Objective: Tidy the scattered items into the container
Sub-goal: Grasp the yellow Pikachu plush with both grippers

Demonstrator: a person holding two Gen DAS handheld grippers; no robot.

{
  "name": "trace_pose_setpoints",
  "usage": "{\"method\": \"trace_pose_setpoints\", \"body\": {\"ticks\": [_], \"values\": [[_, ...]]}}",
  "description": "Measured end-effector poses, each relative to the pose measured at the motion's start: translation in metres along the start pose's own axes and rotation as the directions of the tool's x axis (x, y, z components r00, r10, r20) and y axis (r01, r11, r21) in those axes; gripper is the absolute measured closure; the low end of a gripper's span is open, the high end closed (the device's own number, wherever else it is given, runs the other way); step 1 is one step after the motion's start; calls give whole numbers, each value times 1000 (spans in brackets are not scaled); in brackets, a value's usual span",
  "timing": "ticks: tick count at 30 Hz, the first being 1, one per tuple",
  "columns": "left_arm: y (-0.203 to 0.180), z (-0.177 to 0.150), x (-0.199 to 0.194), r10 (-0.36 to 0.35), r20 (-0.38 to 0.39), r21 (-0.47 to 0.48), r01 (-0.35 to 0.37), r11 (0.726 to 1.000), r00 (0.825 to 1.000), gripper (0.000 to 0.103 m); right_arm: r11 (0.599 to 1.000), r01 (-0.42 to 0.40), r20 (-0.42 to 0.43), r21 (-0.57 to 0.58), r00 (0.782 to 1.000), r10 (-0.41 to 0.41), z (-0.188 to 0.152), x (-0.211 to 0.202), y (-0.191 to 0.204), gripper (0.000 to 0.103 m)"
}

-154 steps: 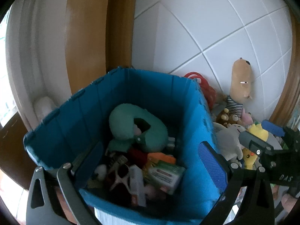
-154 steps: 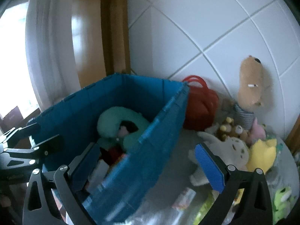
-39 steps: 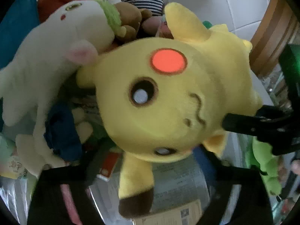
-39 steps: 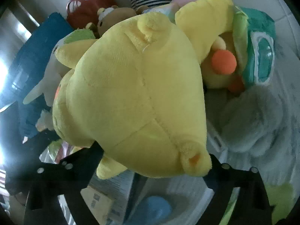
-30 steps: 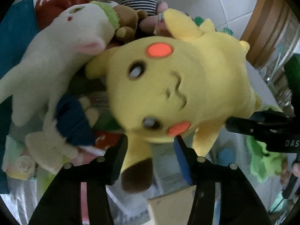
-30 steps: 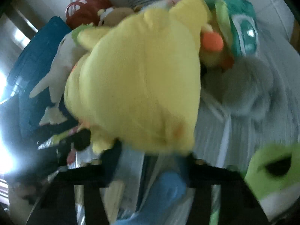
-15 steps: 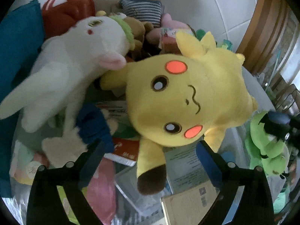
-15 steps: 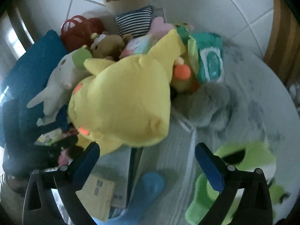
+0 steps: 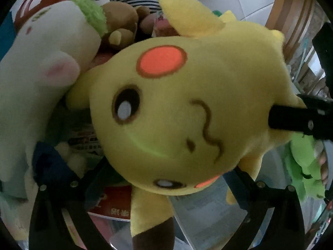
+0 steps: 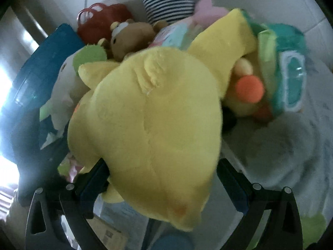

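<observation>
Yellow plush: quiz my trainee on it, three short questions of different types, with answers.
1. True or false: the yellow plush lies inside the bin.
2. Its cheek patch is: A orange-red, B blue, C green?
3. Fill in: the left tool and right tool straddle it with jaws ____.
Key: 1 false, it lies outside the bin; 2 A; 3 open; they have just been opening, plush between them.

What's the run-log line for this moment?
left gripper: open | right gripper: open | both straddle yellow plush | not gripped | container: left
</observation>
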State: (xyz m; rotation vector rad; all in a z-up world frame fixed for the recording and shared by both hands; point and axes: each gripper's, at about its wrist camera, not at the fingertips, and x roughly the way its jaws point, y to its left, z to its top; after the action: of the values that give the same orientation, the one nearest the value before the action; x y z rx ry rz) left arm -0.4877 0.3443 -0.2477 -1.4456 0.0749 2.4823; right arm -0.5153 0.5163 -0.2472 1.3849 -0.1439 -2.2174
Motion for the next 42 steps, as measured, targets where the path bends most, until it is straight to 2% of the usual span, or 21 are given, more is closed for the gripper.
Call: {"method": "trace_pose_setpoints", "body": {"ticks": [6,9,14,16,18,20,30,33,35,37,40,42], "values": [[-3,1,-10,7,54,22,-8,1000,999,1,998,32,72,-60,997,-27,3,-10,16,0],[-1,7,2,9,39,17,-10,1000,999,0,998,27,32,-64,999,-25,15,8,12,0],[4,14,11,-4,57,0,3,1000,998,0,997,13,64,-76,998,-8,27,15,8,0],[4,13,9,-10,68,-4,11,1000,998,5,997,25,74,-75,997,-20,27,14,11,2],[1,10,2,-13,90,-7,14,1000,996,10,995,37,112,-96,993,-26,23,6,17,7],[-1,8,-4,-16,100,-10,17,1000,995,11,993,42,136,-106,990,-27,18,-2,22,11],[-27,5,-52,-23,187,25,19,1000,982,19,991,59,219,-119,975,-32,7,-56,35,20],[-33,4,-67,-33,208,45,24,999,978,24,991,80,189,-103,980,-60,8,-59,40,23],[-38,10,-59,-23,200,32,17,999,980,24,993,92,143,-78,987,-80,9,-52,39,23],[-30,7,-58,-2,174,-18,5,1000,985,24,997,72,106,-9,992,-70,10,-43,29,23],[-9,21,-49,-25,115,-109,38,993,993,24,998,48,88,45,995,-52,9,-40,19,23],[1,13,-39,-45,85,-164,59,985,995,13,998,54,75,38,996,-56,10,-40,19,23]]}}
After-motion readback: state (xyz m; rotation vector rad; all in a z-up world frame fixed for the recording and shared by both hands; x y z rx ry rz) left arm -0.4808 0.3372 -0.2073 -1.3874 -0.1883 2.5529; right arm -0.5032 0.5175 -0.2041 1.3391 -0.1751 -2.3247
